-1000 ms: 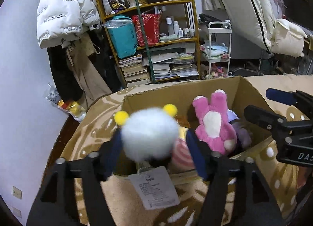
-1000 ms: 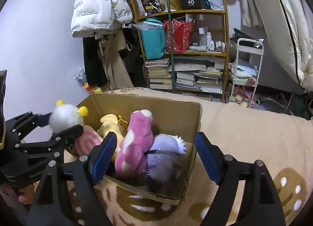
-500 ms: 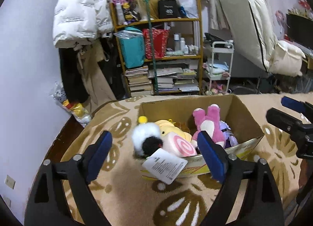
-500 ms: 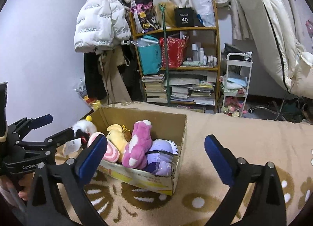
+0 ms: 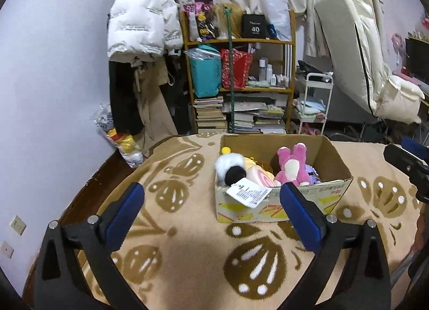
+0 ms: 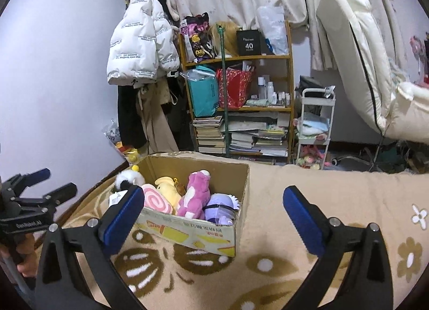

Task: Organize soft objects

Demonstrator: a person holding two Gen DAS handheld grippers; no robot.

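Left wrist view shows the left claw (image 5: 211, 212) spread wide and released, gripping nothing, its two blue-padded fingers (image 5: 124, 212) hanging over the beige blanket with brown butterfly and flower patterns (image 5: 187, 256). Just beyond the claw stands the open brown cardboard box with yellow and red print (image 5: 335, 189), resting on that blanket. At the box's near left corner sits the fluffy white round plush with a black patch and yellow pompoms (image 5: 230, 169), leaning over the rim, its white paper label (image 5: 248, 195) hanging down the outside of the front wall. Right of it, inside the box, lie a pink-and-white swirl plush (image 5: 258, 179), a pale yellow plush (image 5: 250, 163), a bright pink bear plush with a cream belly (image 5: 291, 166) and a lilac plush (image 5: 311, 171) near the right wall.

Right wrist view shows the right claw (image 6: 214, 214) likewise spread and released, holding nothing, hovering over the blanket on the near right side of the box. The left claw appears at the left edge there, apart from the box.

Far behind stand a wooden shelf rack with books and bags (image 5: 238, 90), a white puffer jacket (image 5: 142, 28) hanging to its left, and a small white trolley (image 5: 315, 103) to its right.
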